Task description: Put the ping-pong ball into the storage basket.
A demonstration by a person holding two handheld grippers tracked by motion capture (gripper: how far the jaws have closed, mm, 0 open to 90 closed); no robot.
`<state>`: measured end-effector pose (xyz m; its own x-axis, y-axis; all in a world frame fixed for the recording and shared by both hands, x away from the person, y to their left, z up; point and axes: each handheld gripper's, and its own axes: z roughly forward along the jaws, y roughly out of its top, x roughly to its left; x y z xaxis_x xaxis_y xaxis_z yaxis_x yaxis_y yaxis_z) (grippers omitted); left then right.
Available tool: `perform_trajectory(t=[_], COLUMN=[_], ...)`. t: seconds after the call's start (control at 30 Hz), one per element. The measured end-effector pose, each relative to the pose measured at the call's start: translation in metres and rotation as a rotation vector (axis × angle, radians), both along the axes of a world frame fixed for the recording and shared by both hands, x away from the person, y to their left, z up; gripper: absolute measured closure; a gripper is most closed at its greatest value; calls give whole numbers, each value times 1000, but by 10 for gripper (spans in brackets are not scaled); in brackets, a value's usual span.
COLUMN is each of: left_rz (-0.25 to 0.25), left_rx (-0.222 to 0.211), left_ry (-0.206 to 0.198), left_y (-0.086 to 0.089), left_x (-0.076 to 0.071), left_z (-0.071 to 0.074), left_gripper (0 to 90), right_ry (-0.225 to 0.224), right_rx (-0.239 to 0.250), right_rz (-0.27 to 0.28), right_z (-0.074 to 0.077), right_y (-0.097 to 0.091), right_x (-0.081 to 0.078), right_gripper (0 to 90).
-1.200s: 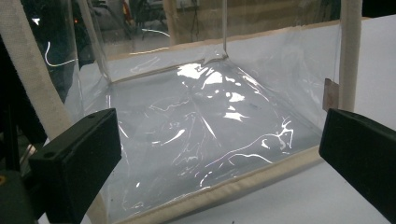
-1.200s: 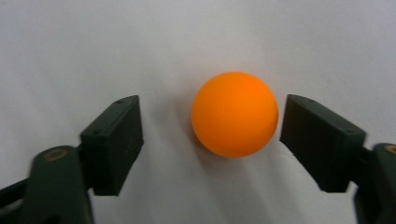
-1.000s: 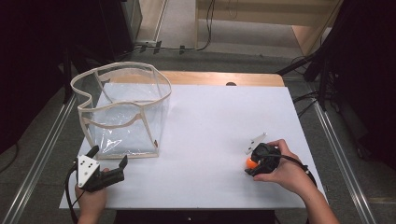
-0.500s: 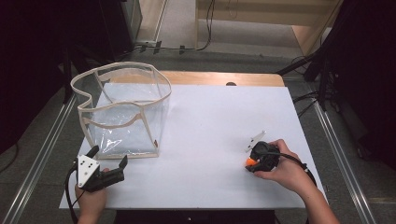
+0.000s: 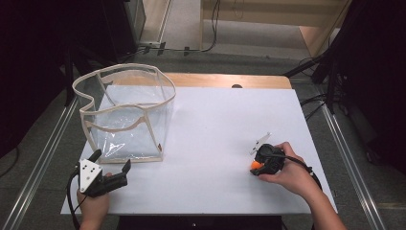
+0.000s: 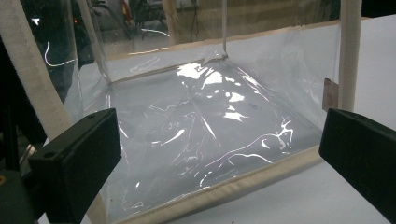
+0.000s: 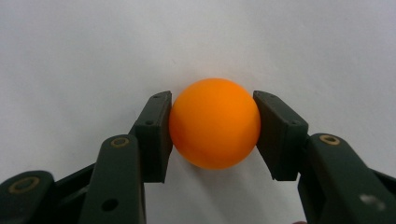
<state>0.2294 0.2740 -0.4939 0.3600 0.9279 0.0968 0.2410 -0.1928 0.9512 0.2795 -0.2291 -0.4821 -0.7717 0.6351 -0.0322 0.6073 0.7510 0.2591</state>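
Ball (image 7: 214, 122) position: clamped between the pads of your right gripper (image 5: 259, 164), near the table's (image 5: 230, 124) right front corner. Clear bag (image 5: 125, 117) stands toward the left edge, well apart; your left gripper (image 5: 111, 165), jaws spread, sits just before it.

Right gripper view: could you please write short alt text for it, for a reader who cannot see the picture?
An orange ball sits clamped between the two black jaws of the right gripper, one pad pressed against each side of it. Behind and beneath it lies the plain white table.
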Motion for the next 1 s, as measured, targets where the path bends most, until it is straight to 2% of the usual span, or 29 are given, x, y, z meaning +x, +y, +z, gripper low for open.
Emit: perform_trajectory(t=[0.4,0.67,1.0], left_rz=[1,0,2], left_rx=[2,0,-3], left_ry=[0,0,-1], left_y=[0,0,0], left_x=[0,0,0], left_z=[0,0,0], left_gripper=[0,0,0], right_ry=[5,-8,-2], right_rx=[23,32,27], right_rz=[-3,12,37], right_z=[2,12,22], right_y=[-1,3,14], right_x=[2,6,12], right_gripper=[482,482,482])
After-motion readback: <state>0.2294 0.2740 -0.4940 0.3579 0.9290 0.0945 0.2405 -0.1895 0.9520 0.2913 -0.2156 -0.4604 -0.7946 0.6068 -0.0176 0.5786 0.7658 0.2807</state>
